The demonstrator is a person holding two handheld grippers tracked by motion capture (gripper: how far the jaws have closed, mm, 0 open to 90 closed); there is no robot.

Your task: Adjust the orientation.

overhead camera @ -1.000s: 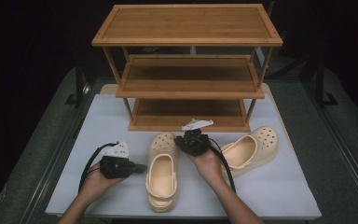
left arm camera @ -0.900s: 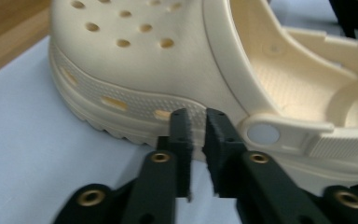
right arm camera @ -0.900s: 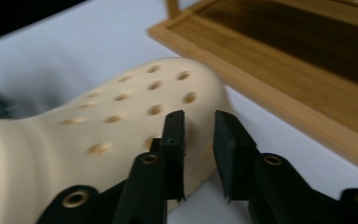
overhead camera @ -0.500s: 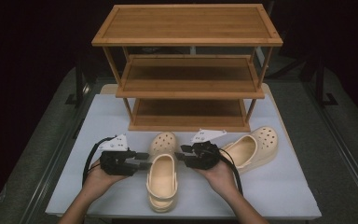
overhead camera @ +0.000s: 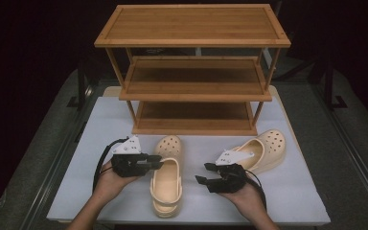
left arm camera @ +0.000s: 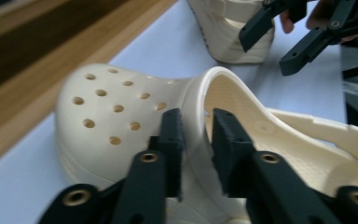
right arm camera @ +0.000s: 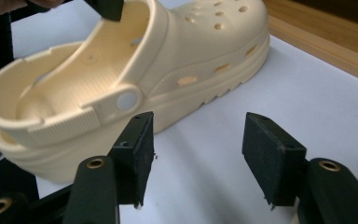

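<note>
Left claw point(overhead camera: 157, 161) has just been closing on the near clog point(overhead camera: 166, 186), its two black jaws straddling the rim of the foot opening, one pad outside on the perforated upper, the other inside; in the left gripper view the pads point(left arm camera: 172, 140) sit close against that wall, so it looks like a pinch on the rim, though a sliver of gap may remain. This clog lies toe toward the wooden shoe rack point(overhead camera: 191, 72), in the middle of the white tabletop point(overhead camera: 297, 191). Right claw point(overhead camera: 203, 172) holds nothing: its jaws have just been opening, and they stand wide apart over bare tabletop just beside the clog's side. A second clog point(overhead camera: 263, 151) lies farther right, angled, behind the right hand point(overhead camera: 244, 196).

To do the grip well, I would seat the left pads deeper over the rim before lifting, since the soft foam wall will flex and can slip from a shallow pinch. The right claw should probably take the heel strap or far rim, so the clog stays level on its way to a shelf.
</note>
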